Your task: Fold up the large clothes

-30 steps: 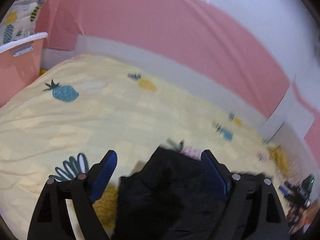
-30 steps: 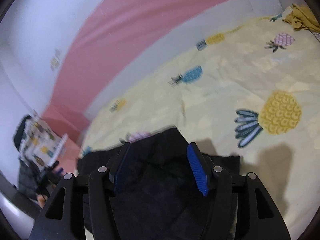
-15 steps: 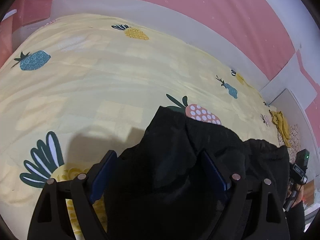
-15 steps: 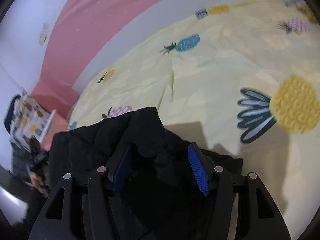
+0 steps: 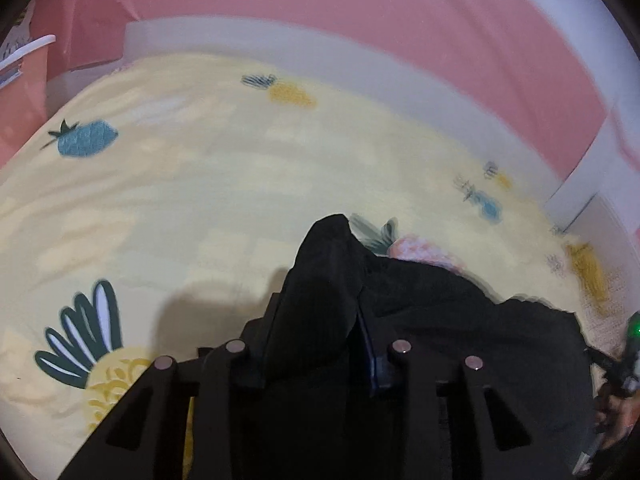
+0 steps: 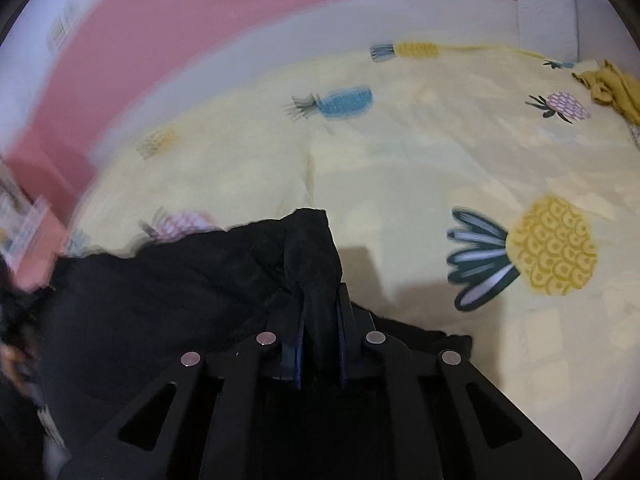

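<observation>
A large black garment (image 5: 460,320) lies bunched on a pale yellow bed sheet (image 5: 200,200) printed with pineapples. My left gripper (image 5: 320,308) is closing on a raised fold at its left corner, and the cloth fills the gap between the pads. In the right wrist view the same black garment (image 6: 160,300) spreads to the left over the sheet (image 6: 400,152). My right gripper (image 6: 319,296) is closing on its right corner, with a narrow pinch of fabric standing up between the blue pads. The lower part of the garment is hidden under both grippers.
A crumpled mustard-yellow cloth (image 6: 612,84) lies at the far right of the bed; it also shows as a yellow cloth (image 5: 588,276) in the left wrist view. A pink and white wall (image 5: 360,20) runs behind the bed. A white rim (image 5: 24,48) shows at far left.
Both grippers came down onto the black garment with wide jaws, then drew their jaws together on a corner fold each. The pinched fabric now stands up between the pads.
</observation>
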`<state>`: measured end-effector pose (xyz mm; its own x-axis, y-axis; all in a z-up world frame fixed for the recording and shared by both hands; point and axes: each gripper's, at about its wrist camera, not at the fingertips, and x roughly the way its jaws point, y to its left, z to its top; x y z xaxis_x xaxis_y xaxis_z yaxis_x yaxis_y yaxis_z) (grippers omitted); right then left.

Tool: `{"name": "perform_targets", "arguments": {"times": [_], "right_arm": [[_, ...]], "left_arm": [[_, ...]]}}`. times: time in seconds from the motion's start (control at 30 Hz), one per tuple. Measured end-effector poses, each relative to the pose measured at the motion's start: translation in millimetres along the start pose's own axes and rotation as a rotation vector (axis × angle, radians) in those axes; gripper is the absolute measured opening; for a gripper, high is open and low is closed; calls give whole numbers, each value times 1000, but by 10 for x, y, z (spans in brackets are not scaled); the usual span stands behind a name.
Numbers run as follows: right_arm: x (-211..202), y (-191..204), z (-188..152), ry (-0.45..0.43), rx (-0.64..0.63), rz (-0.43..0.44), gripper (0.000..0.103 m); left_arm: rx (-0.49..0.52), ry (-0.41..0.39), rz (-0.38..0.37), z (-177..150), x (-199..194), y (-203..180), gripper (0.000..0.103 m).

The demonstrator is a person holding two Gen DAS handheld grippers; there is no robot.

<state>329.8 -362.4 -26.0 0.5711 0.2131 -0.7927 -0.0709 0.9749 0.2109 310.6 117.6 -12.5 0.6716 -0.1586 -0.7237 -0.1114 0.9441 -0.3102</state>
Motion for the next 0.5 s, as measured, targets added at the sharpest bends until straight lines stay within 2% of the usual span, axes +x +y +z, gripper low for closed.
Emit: {"name": "perform_targets", "arguments": {"times": [0.13, 0.3, 0.4, 0.5], "right_arm": [[252, 32, -102, 6, -18, -69, 12], [338, 35, -141, 21, -49, -100, 15], [222, 16, -122, 14, -40, -96, 19], [-107, -9, -91, -49, -6, -90, 27]], "left_arm": [[-7, -6, 31, -57, 182, 11, 42], [17, -17, 95, -69, 293, -65, 53], [22, -15, 127, -38, 183, -55, 59], [27, -38, 109, 41, -58, -30, 61]]}}
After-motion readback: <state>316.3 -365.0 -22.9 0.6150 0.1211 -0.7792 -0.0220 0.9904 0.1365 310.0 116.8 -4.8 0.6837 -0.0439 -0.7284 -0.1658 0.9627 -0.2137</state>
